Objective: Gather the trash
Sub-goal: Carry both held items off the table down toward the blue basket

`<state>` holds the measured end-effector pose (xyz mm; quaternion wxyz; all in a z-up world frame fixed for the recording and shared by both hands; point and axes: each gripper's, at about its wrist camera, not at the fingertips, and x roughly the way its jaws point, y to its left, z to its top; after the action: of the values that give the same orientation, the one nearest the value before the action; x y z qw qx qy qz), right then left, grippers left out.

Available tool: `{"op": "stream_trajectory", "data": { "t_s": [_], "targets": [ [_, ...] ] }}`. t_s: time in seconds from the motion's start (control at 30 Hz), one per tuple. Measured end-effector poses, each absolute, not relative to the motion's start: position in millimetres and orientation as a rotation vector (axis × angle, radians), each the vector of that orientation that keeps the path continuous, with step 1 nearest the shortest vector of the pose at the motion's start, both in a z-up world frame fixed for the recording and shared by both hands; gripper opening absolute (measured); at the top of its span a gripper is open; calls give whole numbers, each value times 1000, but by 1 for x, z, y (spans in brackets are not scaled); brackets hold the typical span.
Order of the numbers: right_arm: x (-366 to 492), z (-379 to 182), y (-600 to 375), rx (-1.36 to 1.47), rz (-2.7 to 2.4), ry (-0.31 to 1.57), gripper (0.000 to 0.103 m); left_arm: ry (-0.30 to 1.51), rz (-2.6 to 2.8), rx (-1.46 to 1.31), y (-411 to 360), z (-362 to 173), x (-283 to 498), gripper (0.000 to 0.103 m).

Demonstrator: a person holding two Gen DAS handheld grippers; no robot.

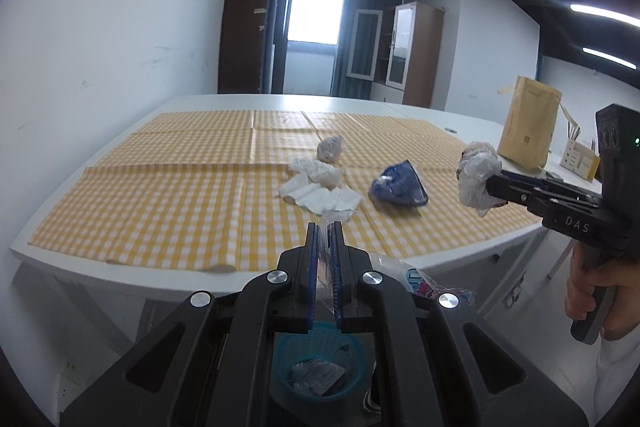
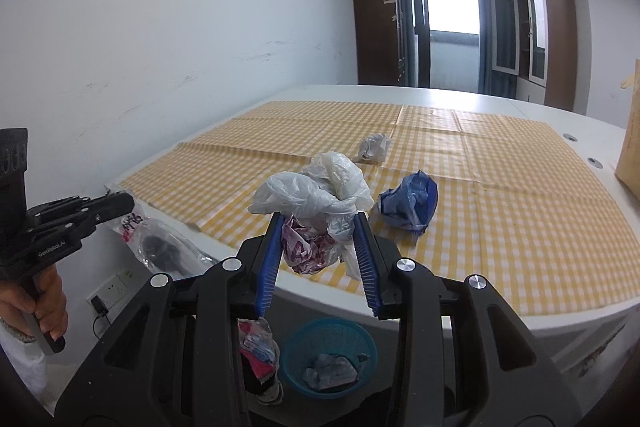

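Pinching a thin clear plastic wrapper [image 1: 326, 267] between its blue pads, the left gripper [image 1: 325, 227] has its jaws pressed almost together, the film trailing off toward 4 o'clock in the left wrist view. The right gripper [image 2: 316, 223] is clamped on a crumpled white plastic bag [image 2: 316, 187] with a red-printed scrap bunched inside it, jaws held partway apart by the wad; from the left wrist view the same bag [image 1: 478, 173] sticks out at 3 o'clock, with a person's hand [image 1: 596, 291] on that gripper's handle. Both grippers hang off the near edge of the white table [image 1: 192, 103], above a teal basket [image 2: 328, 355] on the floor at 6 o'clock, which already holds some crumpled plastic. On the yellow checked tablecloth [image 1: 160, 187] trash remains: a blue crumpled wrapper [image 1: 398, 185] at about 1 o'clock of the left gripper, white tissues [image 1: 316, 189] just left of it, and a small clear wad [image 1: 331, 148] behind them at 12 o'clock. A brown paper bag [image 1: 528, 123] stands on the far right of the table.
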<state>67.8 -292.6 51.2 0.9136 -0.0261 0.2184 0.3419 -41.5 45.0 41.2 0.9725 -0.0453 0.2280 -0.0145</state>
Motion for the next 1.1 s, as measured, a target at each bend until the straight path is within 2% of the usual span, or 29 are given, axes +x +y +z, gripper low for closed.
{"op": "stream_trajectory", "data": {
  "t_s": [0.37,0.63,1.1],
  "targets": [
    [36,12,-308,-10,713,499,33,562,-57,-93,28,-6,-59,5],
    [22,-37,-307,-19,734,610,33,661,-52,-74,21,-56,-49,5],
    [51,-131,-284,-14,728,814,33,800,7,-75,32,-137,-8,5]
  ]
}}
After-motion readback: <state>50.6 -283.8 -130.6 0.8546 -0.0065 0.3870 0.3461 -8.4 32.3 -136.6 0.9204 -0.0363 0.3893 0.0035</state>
